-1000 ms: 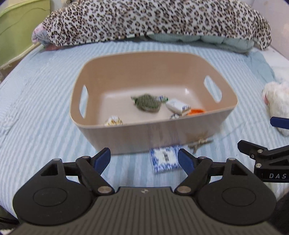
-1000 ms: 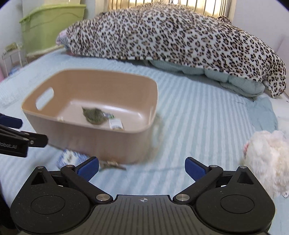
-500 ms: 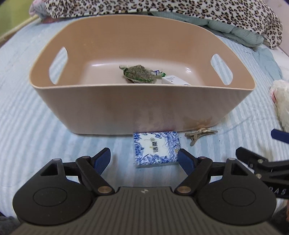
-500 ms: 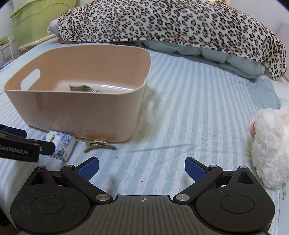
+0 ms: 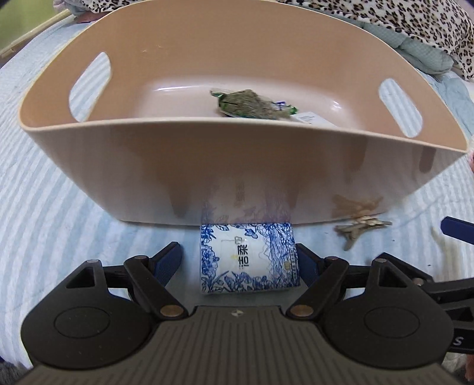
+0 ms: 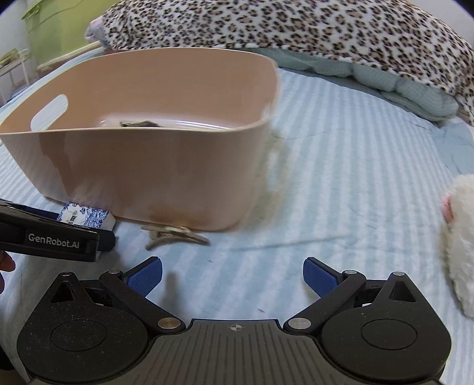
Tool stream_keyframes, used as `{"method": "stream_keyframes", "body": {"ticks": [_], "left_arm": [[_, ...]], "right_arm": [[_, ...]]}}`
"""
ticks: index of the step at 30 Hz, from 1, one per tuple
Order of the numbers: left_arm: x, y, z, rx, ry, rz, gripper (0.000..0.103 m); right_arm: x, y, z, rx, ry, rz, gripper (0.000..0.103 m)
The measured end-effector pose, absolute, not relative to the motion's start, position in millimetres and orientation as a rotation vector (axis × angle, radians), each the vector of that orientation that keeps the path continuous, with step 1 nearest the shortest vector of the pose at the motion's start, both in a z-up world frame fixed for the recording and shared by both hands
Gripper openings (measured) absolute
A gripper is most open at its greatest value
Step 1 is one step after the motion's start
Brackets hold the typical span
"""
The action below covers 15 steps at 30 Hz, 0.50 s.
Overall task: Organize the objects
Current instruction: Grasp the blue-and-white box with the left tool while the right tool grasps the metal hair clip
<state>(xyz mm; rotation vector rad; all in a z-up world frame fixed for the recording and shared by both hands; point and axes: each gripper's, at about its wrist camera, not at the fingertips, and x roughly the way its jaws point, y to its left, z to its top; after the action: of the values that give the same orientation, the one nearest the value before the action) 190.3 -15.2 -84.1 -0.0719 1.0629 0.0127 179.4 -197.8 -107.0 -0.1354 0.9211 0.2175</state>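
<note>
A blue-and-white tissue pack lies on the striped bed against the front wall of a beige bin. My left gripper is open, its blue pads on either side of the pack, the right pad close to its edge. A tan hair clip lies to the pack's right; it also shows in the right wrist view. My right gripper is open and empty over the bed, short of the clip. The bin holds a green packet and a white box.
A white plush toy lies at the right on the bed. A leopard-print blanket and a pale green quilt are piled behind the bin. A green storage box stands at the far left.
Both grippers moved forward and lower toward the bin. The left gripper's pads now flank the tissue pack. The right gripper has come nearer the hair clip.
</note>
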Motion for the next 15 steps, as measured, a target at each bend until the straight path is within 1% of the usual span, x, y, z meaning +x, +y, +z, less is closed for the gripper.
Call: {"method": "stream_keyframes", "body": {"ticks": [6,8,9,10,11,12,13,14,15], "left_arm": [[194.2,2.6,-83.3,-0.101,1.079,0.022,0.082],[196.3,6.7,-82.8,-0.118,1.081,0.014,0.081],[197.2,8.4,-82.4,-0.123,1.083,0.013,0.078],[197.7,10.5,-82.1,-0.126,1.087,0.014,0.071],[198.2,11.7,-82.0,-0.118,1.089,0.018,0.067],[197.6,12.1,-81.7,-0.103,1.09,0.019,0.065],[196.8,12.8,-81.4,-0.099,1.087,0.008,0.064],[195.6,13.6,-81.0,-0.097,1.085,0.003,0.064],[194.4,14.4,-80.8,-0.093,1.084,0.002,0.064]], "right_arm": [[193.5,-176.7,-118.7,-0.074,0.964,0.238,0.103],[196.6,-171.4,-122.9,-0.062,0.972,0.234,0.103],[197.5,-168.8,-124.6,-0.066,0.971,0.229,0.101],[197.2,-165.9,-125.5,-0.072,0.964,0.226,0.099],[197.4,-163.4,-126.4,-0.082,0.958,0.221,0.097],[197.3,-161.6,-126.8,-0.087,0.952,0.219,0.09],[197.3,-160.8,-126.5,-0.085,0.945,0.214,0.082],[197.5,-160.9,-125.6,-0.077,0.94,0.209,0.077],[198.0,-161.4,-124.6,-0.068,0.939,0.205,0.066]]}}
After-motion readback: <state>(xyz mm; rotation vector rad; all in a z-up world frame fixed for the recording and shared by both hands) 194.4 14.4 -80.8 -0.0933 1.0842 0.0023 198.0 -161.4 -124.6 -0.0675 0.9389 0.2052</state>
